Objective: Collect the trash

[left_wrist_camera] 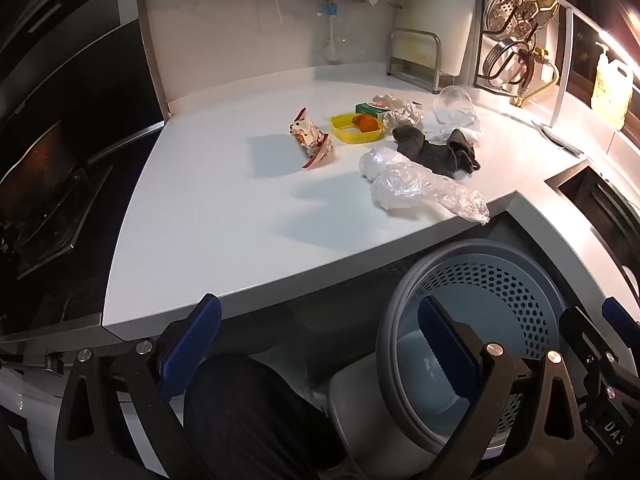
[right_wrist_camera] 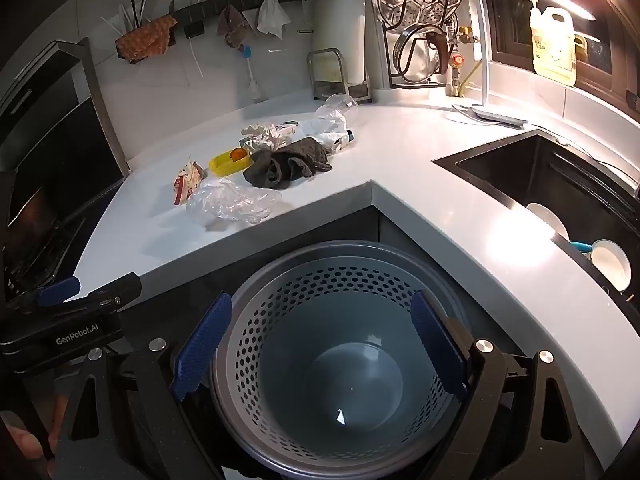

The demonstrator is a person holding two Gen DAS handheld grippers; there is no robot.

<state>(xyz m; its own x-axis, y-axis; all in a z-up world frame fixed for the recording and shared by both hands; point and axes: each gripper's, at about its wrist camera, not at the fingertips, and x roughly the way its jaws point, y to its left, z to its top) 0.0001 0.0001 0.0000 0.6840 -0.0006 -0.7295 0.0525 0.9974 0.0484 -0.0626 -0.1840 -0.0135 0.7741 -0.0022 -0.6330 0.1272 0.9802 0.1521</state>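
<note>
Trash pile: I am looking at it lying on the white countertop (left_wrist_camera: pixel 224 216), well apart from both my tools, with the perforated bin (right_wrist_camera: pixel 332 360) standing below the counter's inner corner, right under my right tool.
Clear plastic bag (left_wrist_camera: pixel 420 192): I am judging this crumpled film, nearest the counter edge, to be very light, soft and slippery; I am planning to pinch a bunched fold, not a flat sheet.
Dark cloth (left_wrist_camera: pixel 436 148): I am reading it as limp and grippy, easy to take by a raised ridge; whether it counts as trash I cannot tell.
Snack wrapper (left_wrist_camera: pixel 312 142): I am seeing a red-and-cream twist, light and crackly, best pinched across its middle.
Yellow lid (left_wrist_camera: pixel 354 130): I am judging this shallow, stiff piece with an orange scrap on it to need lifting level by its rim.
Left gripper (left_wrist_camera: pixel 316 340): I am holding it wide, nothing between the fingers.
Right gripper (right_wrist_camera: pixel 320 340): I am holding it wide too, empty, hanging over the bin's mouth.
</note>
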